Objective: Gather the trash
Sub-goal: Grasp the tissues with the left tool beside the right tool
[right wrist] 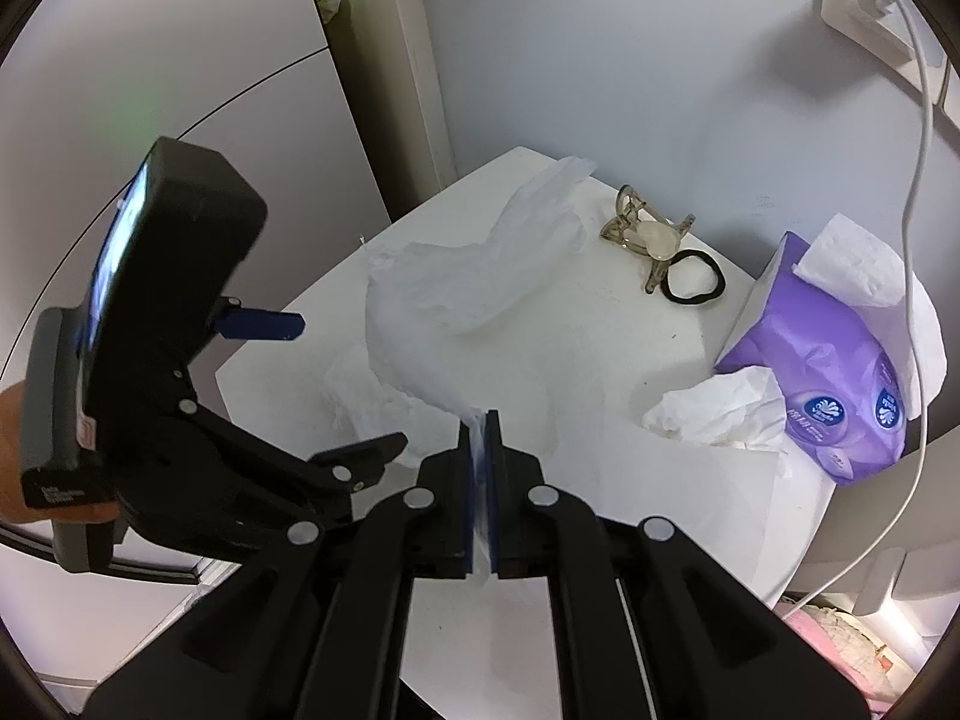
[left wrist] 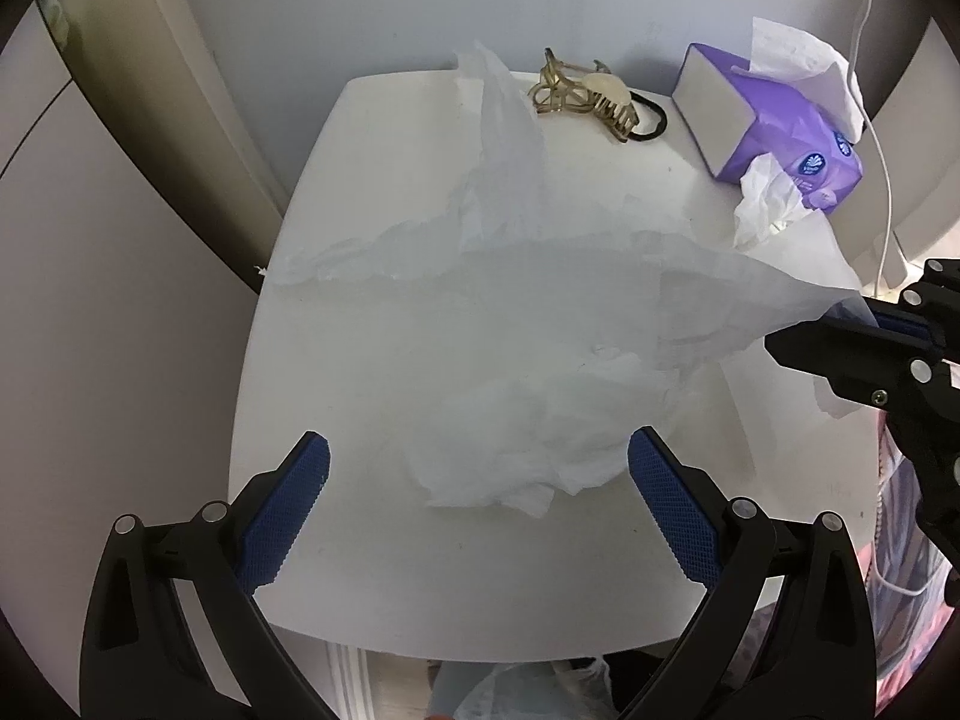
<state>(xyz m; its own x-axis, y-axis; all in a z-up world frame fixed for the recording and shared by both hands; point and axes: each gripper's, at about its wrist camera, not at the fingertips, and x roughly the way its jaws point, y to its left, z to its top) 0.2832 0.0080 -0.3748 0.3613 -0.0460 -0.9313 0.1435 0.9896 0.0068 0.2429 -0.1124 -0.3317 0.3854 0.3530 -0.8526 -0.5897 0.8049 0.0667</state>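
Tissue paper [left wrist: 540, 312], thin and half see-through, lies spread across the white table [left wrist: 336, 588] ahead of both sets of jaws; one corner is pinched between the closed jaws of the right gripper [right wrist: 479, 420], while its crumpled middle sits between the wide-apart jaws of the left gripper [left wrist: 479, 468], which hold nothing; it looks nearly weightless, limp and easy to tear, so I would judge the bunched middle a safer hold than a thin edge, and a slow pull wiser than a jerk; a smaller crumpled wad [right wrist: 714, 408] rests beyond the right jaws, against a purple tissue pack [right wrist: 822, 354]; farther off lie a hair claw [right wrist: 648, 234] and a black hair tie [right wrist: 696, 279]; a white cable [right wrist: 918, 180] hangs from a wall socket; the table is smooth and stands in a pale-walled corner.
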